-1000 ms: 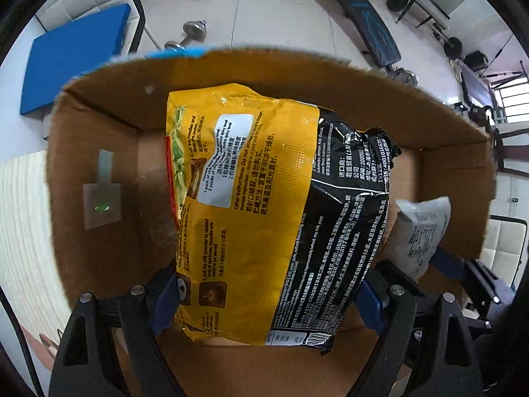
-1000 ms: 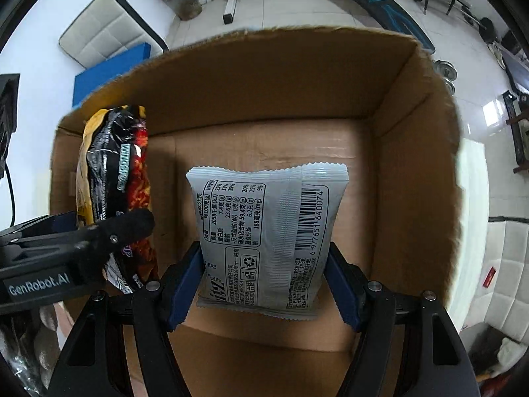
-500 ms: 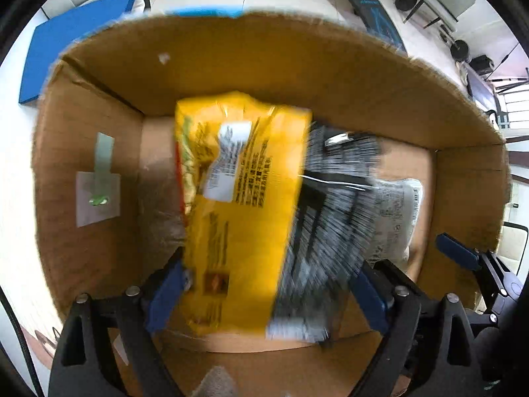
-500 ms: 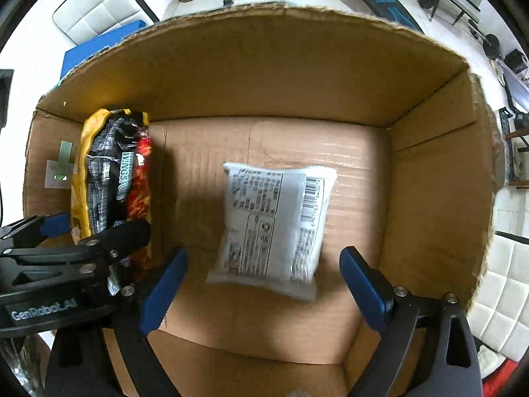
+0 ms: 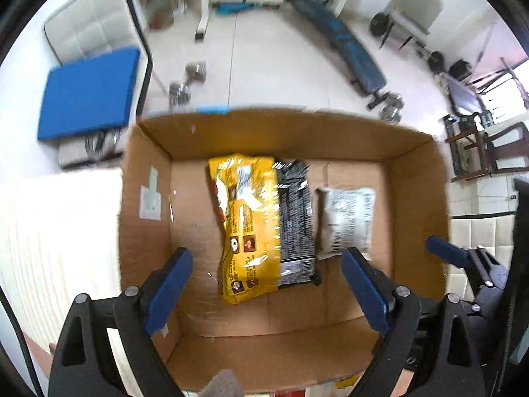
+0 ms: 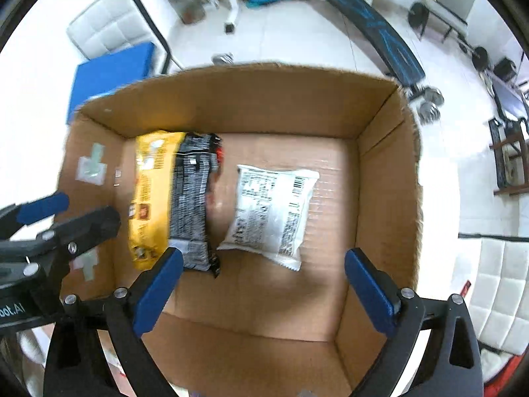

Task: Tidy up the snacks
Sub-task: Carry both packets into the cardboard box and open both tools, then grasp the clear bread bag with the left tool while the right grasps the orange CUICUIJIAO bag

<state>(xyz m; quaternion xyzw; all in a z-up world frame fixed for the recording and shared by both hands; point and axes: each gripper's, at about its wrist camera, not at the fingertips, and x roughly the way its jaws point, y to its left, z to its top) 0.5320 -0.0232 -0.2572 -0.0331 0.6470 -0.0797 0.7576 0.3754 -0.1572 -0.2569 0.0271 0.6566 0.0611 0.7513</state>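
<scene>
A yellow and black snack bag [image 5: 264,228] lies flat on the floor of an open cardboard box [image 5: 145,218]. A white snack packet [image 5: 347,218] lies to its right, close beside it. In the right wrist view the bag [image 6: 172,198] lies at left and the white packet [image 6: 271,215] in the middle of the box [image 6: 383,198]. My left gripper [image 5: 264,287] is open and empty above the box, over the bag's near end. My right gripper [image 6: 261,287] is open and empty above the white packet's near end.
The box stands on a pale table [image 5: 56,231]. Beyond it the white floor holds a blue mat [image 5: 89,92], a white chair [image 5: 96,29], dumbbells [image 5: 188,82] and a weight bench [image 5: 344,43]. More packets show at the bottom edge [image 5: 344,380].
Both grippers have opened and let go: the yellow bag and the white packet dropped onto the box floor. Both grippers have risen and pulled back from the box.
</scene>
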